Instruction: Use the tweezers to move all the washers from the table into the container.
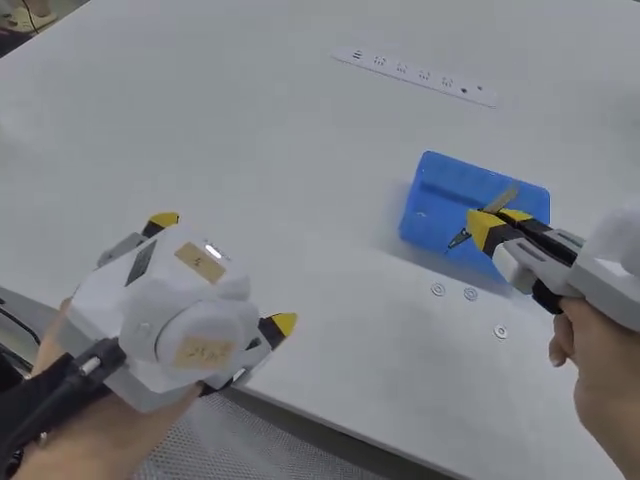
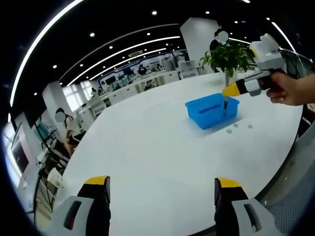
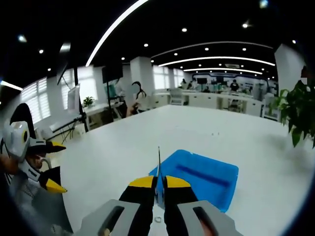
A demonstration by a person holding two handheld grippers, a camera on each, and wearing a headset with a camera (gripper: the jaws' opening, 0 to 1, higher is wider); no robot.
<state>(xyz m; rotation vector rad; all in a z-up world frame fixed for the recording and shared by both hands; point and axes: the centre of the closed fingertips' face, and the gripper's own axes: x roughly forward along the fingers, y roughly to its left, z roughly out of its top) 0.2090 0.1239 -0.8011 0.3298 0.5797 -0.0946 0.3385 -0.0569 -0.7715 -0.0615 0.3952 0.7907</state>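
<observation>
Right tool (image 1: 493, 224) is pinching the tweezers (image 1: 462, 237), jaws pressed together on the shank. The tips are pointing down over the near side of the blue container (image 1: 440, 185). Too small to tell whether the tips are carrying anything.

The container is sitting on the white bench (image 1: 250, 150), toward its near edge on the right. Three washers (image 1: 471, 293) are lying on the bench between the container and the near edge: two close together just beside the container wall, the third a little apart and nearer the edge.

Left tool (image 1: 223, 270) is hovering above the near edge of the bench, well apart from the container, with its jaws spread and nothing between them.

A white power strip (image 1: 415, 75) is lying toward the far side of the bench.
</observation>
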